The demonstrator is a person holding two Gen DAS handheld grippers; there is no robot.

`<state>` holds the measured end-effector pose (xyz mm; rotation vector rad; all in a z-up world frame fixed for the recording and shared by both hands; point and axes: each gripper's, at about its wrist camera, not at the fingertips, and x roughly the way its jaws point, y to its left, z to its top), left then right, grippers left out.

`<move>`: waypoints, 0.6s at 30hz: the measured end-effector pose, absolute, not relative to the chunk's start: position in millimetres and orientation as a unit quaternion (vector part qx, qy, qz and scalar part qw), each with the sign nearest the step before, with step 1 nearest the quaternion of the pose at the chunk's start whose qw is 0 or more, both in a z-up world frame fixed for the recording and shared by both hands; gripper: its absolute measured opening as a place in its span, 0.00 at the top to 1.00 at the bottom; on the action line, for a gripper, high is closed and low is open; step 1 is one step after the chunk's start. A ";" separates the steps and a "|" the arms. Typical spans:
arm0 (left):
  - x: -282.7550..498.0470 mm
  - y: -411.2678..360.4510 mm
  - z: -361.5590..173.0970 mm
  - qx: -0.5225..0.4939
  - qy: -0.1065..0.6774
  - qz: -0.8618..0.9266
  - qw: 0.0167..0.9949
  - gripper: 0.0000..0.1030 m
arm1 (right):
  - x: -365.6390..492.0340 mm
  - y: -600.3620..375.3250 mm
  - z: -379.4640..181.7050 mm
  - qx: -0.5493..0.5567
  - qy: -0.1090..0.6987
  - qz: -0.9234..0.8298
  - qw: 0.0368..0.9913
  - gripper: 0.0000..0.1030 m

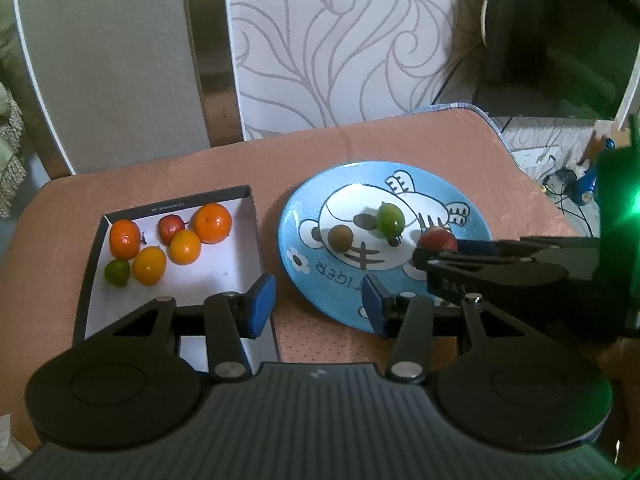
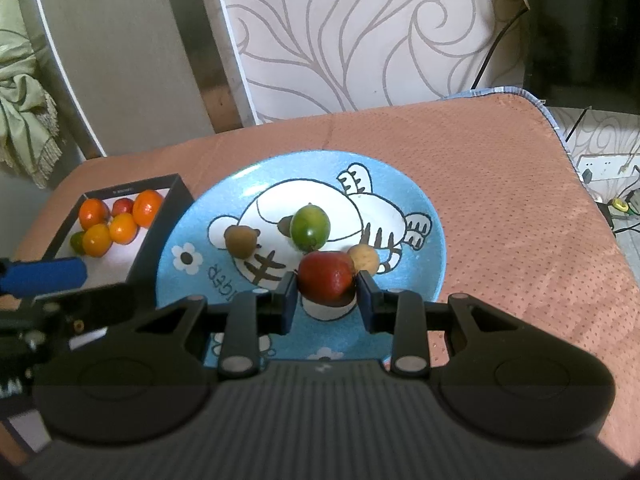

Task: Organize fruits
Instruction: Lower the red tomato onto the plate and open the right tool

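We find the red fruit (image 2: 325, 278) on the near right part of the blue tiger plate (image 2: 424, 264), set between the pads of the right claw (image 2: 326, 300). The pads stand narrow and close beside the fruit; we cannot tell whether they press it. A tan fruit (image 2: 364, 260) lies just behind it, a green fruit (image 2: 310, 227) sits near the plate's centre, and a brown fruit (image 2: 240, 242) lies to the left of that.

The left claw (image 1: 318, 306) hangs wide open and holds nothing, over the gap between plate and box. The black-walled box (image 1: 256, 236) stands just left of the plate. It holds four oranges (image 1: 212, 223), a small red fruit (image 1: 171, 229) and a small green fruit (image 1: 117, 272), grouped at its far end.

Both containers rest on the surface, which is covered with a dotted salmon cloth (image 2: 500, 184).
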<state>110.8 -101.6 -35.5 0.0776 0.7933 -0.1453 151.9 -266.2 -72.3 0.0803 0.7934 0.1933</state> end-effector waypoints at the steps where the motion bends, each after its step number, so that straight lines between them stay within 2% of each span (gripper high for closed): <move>1: 110.7 -102.3 -36.0 0.039 0.387 -0.073 0.919 0.47 | 152.9 -266.4 -72.7 0.039 0.386 0.093 0.917 0.66; 18: 107.0 -105.3 -44.5 0.039 0.398 -0.090 0.912 0.47 | 160.8 -267.9 -79.2 0.027 0.383 0.082 0.920 0.65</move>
